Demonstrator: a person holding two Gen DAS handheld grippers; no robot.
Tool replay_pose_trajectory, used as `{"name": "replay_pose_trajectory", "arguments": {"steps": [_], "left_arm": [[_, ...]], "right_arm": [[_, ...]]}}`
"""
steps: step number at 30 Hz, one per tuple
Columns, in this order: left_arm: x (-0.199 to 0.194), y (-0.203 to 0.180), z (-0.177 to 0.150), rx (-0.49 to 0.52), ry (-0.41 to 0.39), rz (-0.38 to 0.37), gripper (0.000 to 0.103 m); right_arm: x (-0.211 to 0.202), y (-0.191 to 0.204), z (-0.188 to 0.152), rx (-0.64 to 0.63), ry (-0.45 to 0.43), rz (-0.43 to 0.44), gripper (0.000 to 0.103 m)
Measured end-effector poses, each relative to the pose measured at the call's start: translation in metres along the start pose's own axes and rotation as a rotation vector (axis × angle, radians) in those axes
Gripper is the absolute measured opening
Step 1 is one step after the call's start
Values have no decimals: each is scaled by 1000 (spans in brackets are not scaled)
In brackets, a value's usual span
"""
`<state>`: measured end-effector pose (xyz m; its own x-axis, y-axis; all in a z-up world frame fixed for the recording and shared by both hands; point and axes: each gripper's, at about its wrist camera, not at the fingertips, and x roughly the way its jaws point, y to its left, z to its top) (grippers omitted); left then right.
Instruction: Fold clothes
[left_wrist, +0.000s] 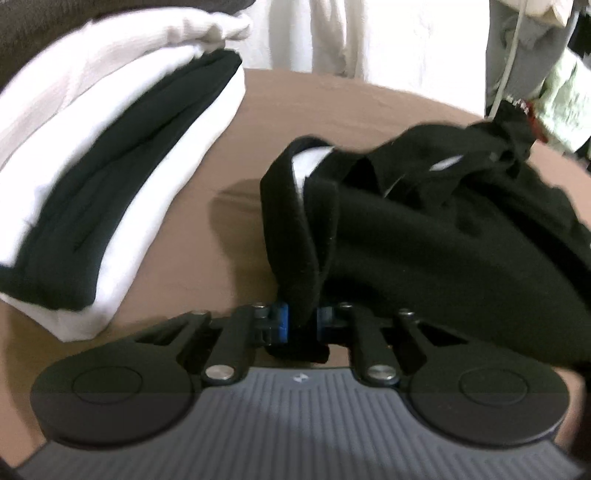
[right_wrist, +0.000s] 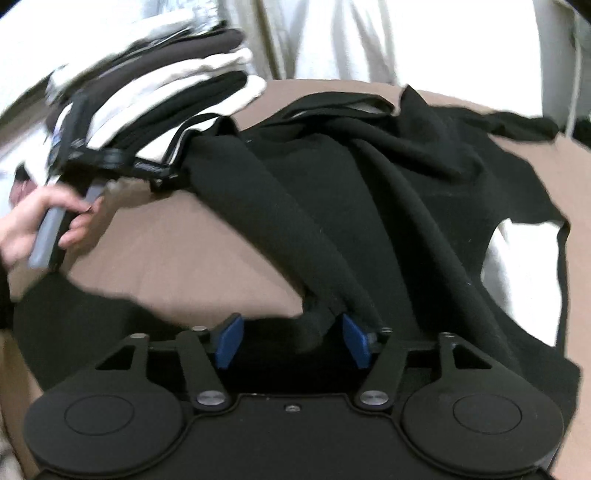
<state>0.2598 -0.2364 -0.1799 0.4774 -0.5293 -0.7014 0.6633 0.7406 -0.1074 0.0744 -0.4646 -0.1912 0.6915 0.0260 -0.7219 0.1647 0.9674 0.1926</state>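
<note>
The black garment (right_wrist: 332, 206) lies crumpled across the middle of the brown bench (right_wrist: 177, 254), part of it lifted in ridges, with a white patch showing through on its right side. The left gripper (left_wrist: 301, 323) has its jaws drawn in narrow, pinching a rolled edge of the black cloth just in front of its blue pads, and the fabric rises from there and trails off to the far right. The right gripper (right_wrist: 291, 339) has its jaws set wider, blue pads apart, with a bunched fold of the same garment sitting between them; whether the pads press on it I cannot tell. In the right wrist view a hand (right_wrist: 40, 225) on the near left grips the grey handle of the other gripper. At the far left of the bench stands a stack of folded clothes (left_wrist: 107, 177), white and black layers alternating, with brown ones higher up. Beyond the far edge hangs pale cloth (left_wrist: 369, 37), and at the far right sits a jumble of grey and light green fabric (left_wrist: 561, 96) with a thin white cord running down it.
</note>
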Motion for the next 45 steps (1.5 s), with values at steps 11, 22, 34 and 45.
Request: {"name": "replay_pose_trajectory", "arguments": {"steps": [11,22,34,45], "left_arm": [[-70,27,19,-205,-158,-221,10],[-130,57,12,-379,-95,-188,10],[-145,50,-46,-234,5,154,9],[-108,47,-67,-145,182,303,25]], "right_arm": [[7,-5,-3,29,-37,-58,20],[-71,-3,-12,-51,-114,235,9],[-65,14,-31,-106,40,307,9],[-62,0,-41,-85,106,231,14]]}}
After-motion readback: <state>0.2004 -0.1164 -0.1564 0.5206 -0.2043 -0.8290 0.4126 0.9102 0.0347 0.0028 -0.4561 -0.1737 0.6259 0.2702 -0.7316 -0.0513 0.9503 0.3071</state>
